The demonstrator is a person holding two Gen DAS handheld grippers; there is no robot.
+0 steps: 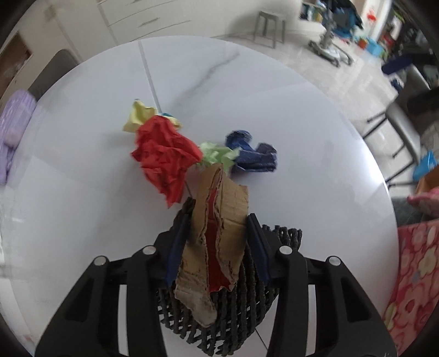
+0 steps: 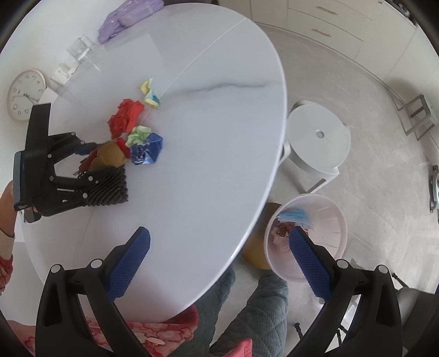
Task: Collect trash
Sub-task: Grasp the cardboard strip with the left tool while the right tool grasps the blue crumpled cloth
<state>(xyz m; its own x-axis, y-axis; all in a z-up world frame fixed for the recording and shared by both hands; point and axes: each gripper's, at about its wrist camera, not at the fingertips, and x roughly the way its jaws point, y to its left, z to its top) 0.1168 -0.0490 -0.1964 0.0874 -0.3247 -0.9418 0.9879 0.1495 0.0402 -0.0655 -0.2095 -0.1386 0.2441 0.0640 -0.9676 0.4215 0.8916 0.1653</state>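
A torn piece of brown cardboard with a red inner face stands between the blue pads of my left gripper, which is shut on it just above a dark woven mat. Beyond it on the white round table lie crumpled papers: red, yellow, green and blue. The right wrist view shows the left gripper at the left with the cardboard. My right gripper hangs open and empty over the table's near edge. A pink bin holding some trash stands on the floor.
A white stool stands beside the table above the bin. A wall clock, a clear glass and a purple cloth lie at the table's far left. A person's legs are below the table edge.
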